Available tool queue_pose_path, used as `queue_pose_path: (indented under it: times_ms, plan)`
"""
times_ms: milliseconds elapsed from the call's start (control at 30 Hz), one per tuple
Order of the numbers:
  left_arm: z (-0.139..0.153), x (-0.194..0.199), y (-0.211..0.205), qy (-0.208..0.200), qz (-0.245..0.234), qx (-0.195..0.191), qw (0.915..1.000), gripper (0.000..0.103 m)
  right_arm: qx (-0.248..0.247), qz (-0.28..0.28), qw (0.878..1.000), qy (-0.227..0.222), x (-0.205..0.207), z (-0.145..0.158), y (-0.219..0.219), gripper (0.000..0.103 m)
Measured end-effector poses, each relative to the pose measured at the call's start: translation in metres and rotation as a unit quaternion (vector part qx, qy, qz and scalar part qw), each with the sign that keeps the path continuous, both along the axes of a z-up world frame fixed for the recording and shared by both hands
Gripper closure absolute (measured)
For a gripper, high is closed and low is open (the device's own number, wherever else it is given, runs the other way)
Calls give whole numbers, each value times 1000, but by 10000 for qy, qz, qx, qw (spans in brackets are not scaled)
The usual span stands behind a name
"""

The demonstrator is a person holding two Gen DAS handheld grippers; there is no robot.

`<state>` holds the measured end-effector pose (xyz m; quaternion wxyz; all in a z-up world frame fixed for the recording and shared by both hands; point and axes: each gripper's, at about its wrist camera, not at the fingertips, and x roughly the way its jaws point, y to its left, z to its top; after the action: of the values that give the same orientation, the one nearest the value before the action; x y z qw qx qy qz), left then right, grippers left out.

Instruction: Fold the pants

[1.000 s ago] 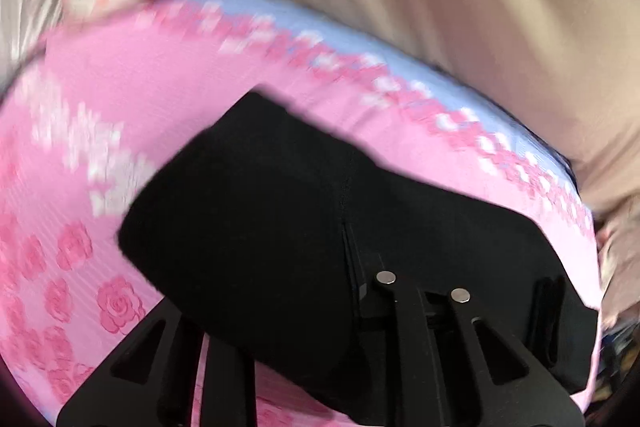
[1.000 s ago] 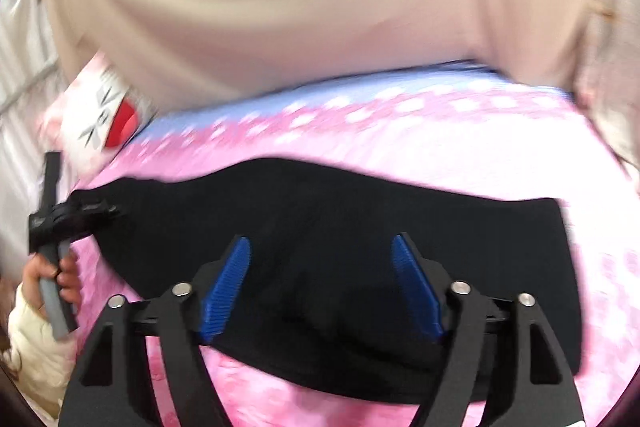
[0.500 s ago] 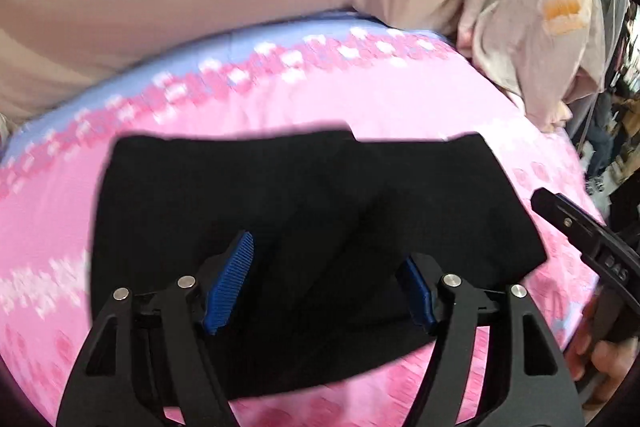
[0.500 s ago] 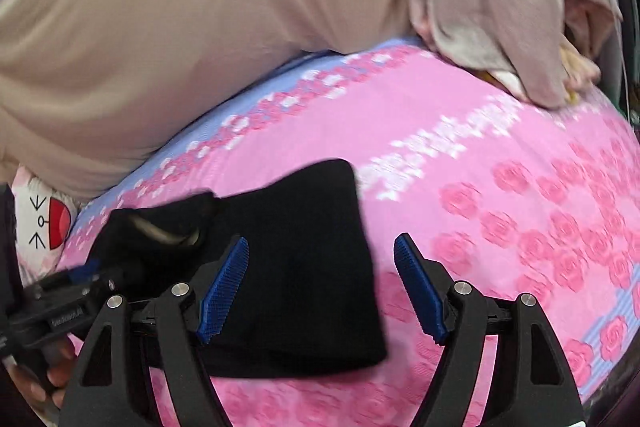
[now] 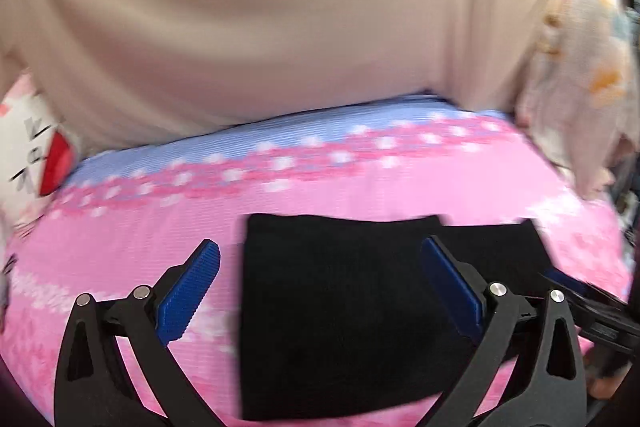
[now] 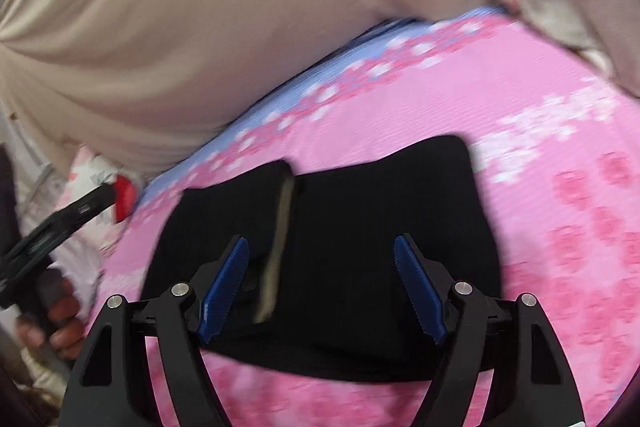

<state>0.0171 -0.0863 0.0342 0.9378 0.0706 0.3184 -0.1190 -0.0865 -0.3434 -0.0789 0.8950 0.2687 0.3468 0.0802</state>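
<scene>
Left wrist view. Pants: black, lying as a compact folded rectangle on the pink flowered bed sheet, a second layer showing past the right edge. Left claw: fingers spread wide, blue pads clear of the cloth, holding nothing; it hovers over the left half of the bundle. Right claw: partly seen at the right border, near the pants' right end. Behind: beige curtain, a white and red cushion at the left.

Right wrist view. Pants: same bundle on the bed sheet, one flap edge raised with a pale inner strip showing. Right claw: fingers wide apart, empty, hanging above the cloth; contact cannot be told through the blur. Left claw: at the left border, in a hand.

Step judged: folding appears nearly complete, both claws released. Next move likely calls for pressing the raised flap flat or squaring the edges.
</scene>
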Motion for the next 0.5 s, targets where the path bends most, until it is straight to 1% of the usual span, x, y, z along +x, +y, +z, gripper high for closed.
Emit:
queue_pose_path:
  times_ms: [133, 200, 233, 267, 300, 333, 367, 400, 433, 500]
  plan:
    - [-15, 15, 48, 189, 561, 141, 9981, 5, 236, 464, 9980, 367, 35, -19, 21, 29]
    - [-23, 16, 69, 283, 761, 179, 9965, 5, 350, 530, 9965, 552, 50, -32, 33, 28]
    - [-29, 16, 82, 347, 861, 168, 9955, 5, 271, 494, 9972, 492, 51, -32, 39, 28]
    - [-32, 17, 90, 391, 913, 175, 9949, 5, 151, 551, 9975, 406, 52, -30, 47, 30]
    - [-36, 17, 99, 437, 972, 191, 9941, 5, 100, 737, 9965, 381, 54, -29, 60, 48]
    - [-41, 19, 108, 492, 1039, 185, 9932, 5, -41, 744, 9963, 432, 56, -28, 69, 58]
    - [-45, 20, 115, 548, 1075, 153, 9926, 5, -234, 736, 9959, 464, 59, -28, 80, 59]
    - [-48, 21, 121, 605, 1090, 116, 9921, 5, -300, 716, 9959, 473, 62, -27, 87, 69]
    - [-51, 24, 126, 676, 1090, 65, 9917, 5, -267, 703, 9960, 473, 63, -26, 92, 78]
    - [-54, 26, 130, 741, 1066, 15, 9915, 5, -308, 727, 9963, 337, 64, -13, 97, 84]
